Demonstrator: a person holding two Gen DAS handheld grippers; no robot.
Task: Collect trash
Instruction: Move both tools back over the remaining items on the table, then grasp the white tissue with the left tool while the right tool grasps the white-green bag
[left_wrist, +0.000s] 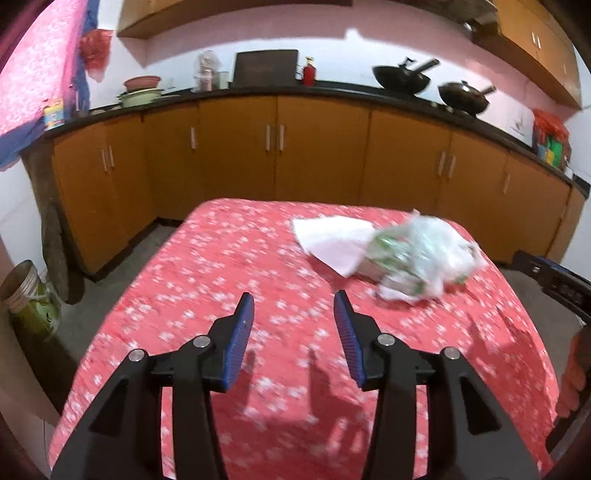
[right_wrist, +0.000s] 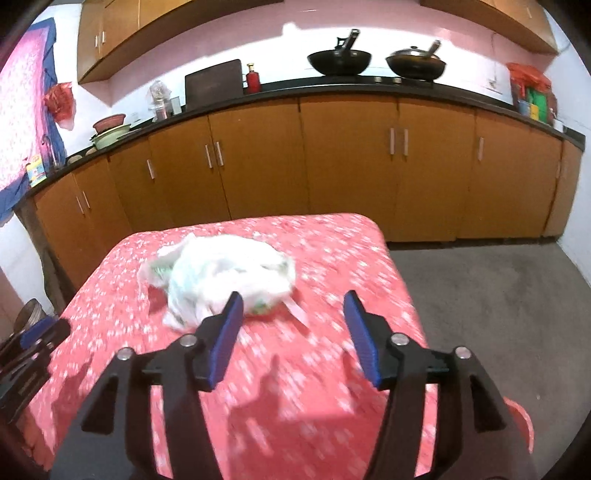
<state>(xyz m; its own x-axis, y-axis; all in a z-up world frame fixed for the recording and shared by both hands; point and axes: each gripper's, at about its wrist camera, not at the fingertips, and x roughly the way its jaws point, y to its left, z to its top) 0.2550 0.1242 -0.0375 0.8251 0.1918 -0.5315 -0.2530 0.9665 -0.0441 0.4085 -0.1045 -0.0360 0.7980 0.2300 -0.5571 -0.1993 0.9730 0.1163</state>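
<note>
Both grippers hung above a surface draped in a red cloth printed with small white flowers (left_wrist: 229, 266), and the trash lay on it unheld: a crumpled, translucent white plastic bag with green print showing through (left_wrist: 417, 254), and a flat white sheet of paper or plastic (left_wrist: 332, 240) partly tucked under the bag's left side. In the left wrist view the pile sat toward the far right of the surface, well ahead of and to the right of the left gripper (left_wrist: 293, 306), whose blue-padded fingers (left_wrist: 242, 325) stood partly apart with nothing between them. In the right wrist view the right gripper (right_wrist: 293, 306) had its fingers spread somewhat wider, also empty; its left finger (right_wrist: 225, 332) overlapped the bag's near edge in the picture, but blur made it impossible to tell whether it touched. The step in hand looked like an approach to the pile with nothing yet grasped. The next move would probably call for bringing one gripper down over a bunched fold of the bag and closing on it, since the thin film offers little to pinch. The bag's long axis ran roughly across the surface, left to right, with the flat sheet pointing off to the far left; its opening could not be made out.
</note>
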